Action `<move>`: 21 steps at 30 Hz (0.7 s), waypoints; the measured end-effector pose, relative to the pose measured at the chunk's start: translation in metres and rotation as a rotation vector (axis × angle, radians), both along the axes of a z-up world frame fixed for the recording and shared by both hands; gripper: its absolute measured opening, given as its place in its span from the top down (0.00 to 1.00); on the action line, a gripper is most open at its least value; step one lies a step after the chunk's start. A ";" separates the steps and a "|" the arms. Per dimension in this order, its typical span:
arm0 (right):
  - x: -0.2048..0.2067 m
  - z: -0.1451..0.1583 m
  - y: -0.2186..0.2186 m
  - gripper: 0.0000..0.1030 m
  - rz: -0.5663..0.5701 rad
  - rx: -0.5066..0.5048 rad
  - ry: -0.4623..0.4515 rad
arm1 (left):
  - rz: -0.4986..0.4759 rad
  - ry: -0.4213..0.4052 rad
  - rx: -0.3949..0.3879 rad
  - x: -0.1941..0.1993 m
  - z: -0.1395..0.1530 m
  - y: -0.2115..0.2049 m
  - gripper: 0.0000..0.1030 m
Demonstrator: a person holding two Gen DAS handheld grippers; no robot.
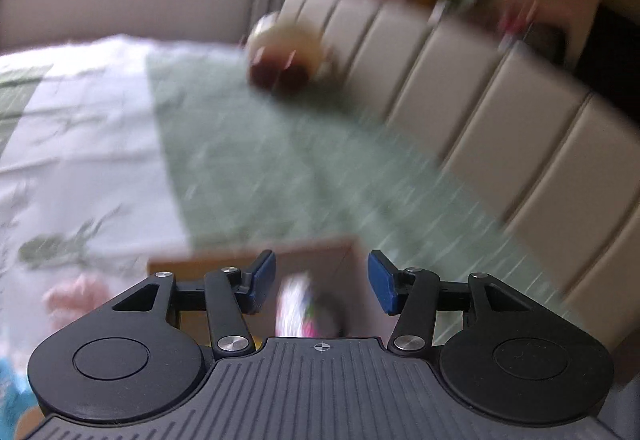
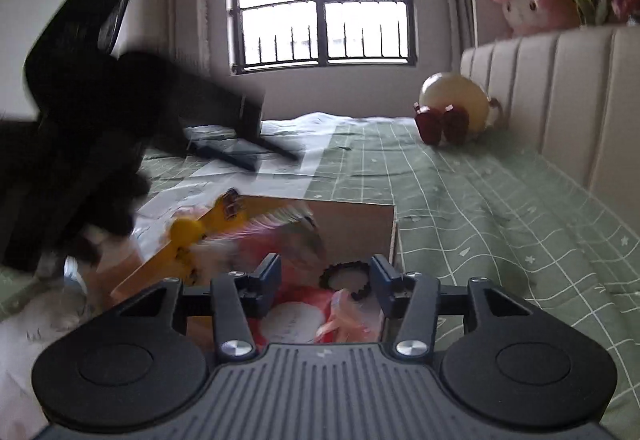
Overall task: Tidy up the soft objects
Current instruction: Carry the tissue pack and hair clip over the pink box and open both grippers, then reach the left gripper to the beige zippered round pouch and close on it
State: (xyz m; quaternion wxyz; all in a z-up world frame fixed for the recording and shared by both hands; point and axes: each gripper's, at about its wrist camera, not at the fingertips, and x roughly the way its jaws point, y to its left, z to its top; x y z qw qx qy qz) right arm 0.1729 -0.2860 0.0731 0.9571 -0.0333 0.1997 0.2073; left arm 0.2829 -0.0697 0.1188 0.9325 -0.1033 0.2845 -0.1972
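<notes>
Both tools stand spread with nothing pinched: the right tool (image 2: 325,282) hangs over an open cardboard box (image 2: 356,217) on the bed (image 2: 480,199), above what look like blurred pink and yellow soft toys (image 2: 224,240). Near the left tool (image 1: 322,276), that box (image 1: 240,260) shows. A round plush (image 2: 456,101) leans against the headboard (image 2: 560,87).

Left tongs (image 1: 322,282) open wide; right tongs (image 2: 325,286) parted, empty
</notes>
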 end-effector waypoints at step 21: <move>-0.084 -0.001 0.158 0.51 0.208 -0.187 0.026 | 0.568 -0.046 0.001 -0.181 -0.003 0.292 0.46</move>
